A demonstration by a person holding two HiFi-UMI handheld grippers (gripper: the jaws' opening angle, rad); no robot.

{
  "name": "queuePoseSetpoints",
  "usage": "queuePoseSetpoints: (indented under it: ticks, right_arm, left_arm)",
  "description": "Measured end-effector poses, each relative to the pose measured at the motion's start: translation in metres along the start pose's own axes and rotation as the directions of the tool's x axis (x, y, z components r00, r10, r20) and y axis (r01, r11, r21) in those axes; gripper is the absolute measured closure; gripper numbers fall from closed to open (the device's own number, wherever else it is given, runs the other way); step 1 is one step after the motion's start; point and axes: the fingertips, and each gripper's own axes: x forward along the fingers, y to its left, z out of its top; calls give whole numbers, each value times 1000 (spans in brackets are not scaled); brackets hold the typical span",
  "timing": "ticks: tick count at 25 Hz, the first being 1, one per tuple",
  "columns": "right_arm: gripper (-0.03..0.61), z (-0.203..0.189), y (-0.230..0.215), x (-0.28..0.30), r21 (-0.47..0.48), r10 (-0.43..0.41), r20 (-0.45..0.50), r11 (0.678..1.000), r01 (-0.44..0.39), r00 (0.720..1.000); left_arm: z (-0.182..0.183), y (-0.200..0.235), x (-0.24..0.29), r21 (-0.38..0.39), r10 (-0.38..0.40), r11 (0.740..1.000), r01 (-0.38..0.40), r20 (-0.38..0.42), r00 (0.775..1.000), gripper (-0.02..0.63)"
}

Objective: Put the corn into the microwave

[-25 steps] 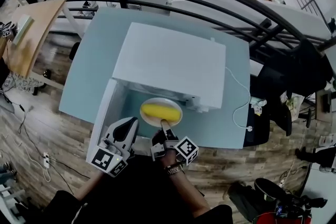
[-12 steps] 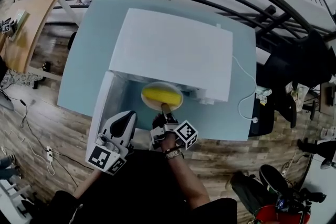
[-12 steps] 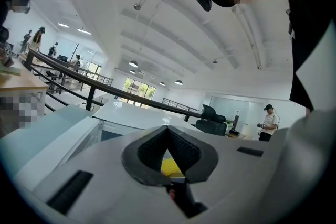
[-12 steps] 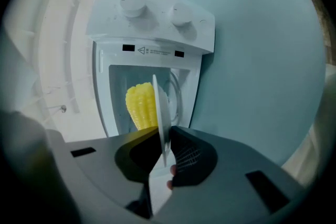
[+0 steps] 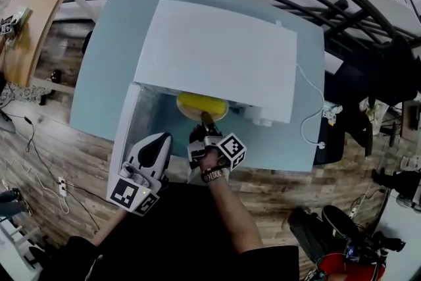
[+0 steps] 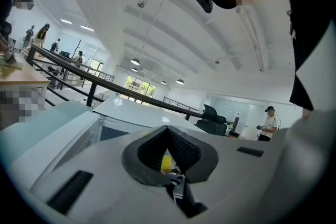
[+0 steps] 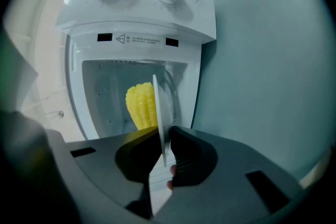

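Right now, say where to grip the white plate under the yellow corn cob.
Take the white plate by its near rim, from the open front of the white microwave: the yellow corn cob fills the middle and the far side sits inside. The right gripper clamps that rim.

Head view overhead, right gripper view close, both on the microwave [image 5: 217,56].

The pale blue-green table [image 5: 105,62] in front of me stands on a wood-plank floor [image 5: 46,148]. The white microwave [image 5: 217,56] sits directly on it and covers much of the top. A thin white cable [image 5: 303,131] loops over the bare tabletop to its right.
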Motion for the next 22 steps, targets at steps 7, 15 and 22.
queuePoseSetpoints:
  ticks: [7, 15, 22]
  right_arm:
    - [546, 4, 0, 22, 9, -2, 6, 1000, 2, 1000]
    - [546, 10, -3, 40, 38, -8, 21, 999, 7, 1000]
    - [543, 11, -6, 52, 62, -25, 36, 998, 23, 999]
  left_arm:
    - [-2, 3, 3, -10, 3, 1000, -3, -8, 1000, 612]
    - [-5, -1, 8, -10, -4, 1000, 4, -17, 1000, 612]
    - [-8, 4, 7, -21, 1, 1000, -2, -22, 1000, 611]
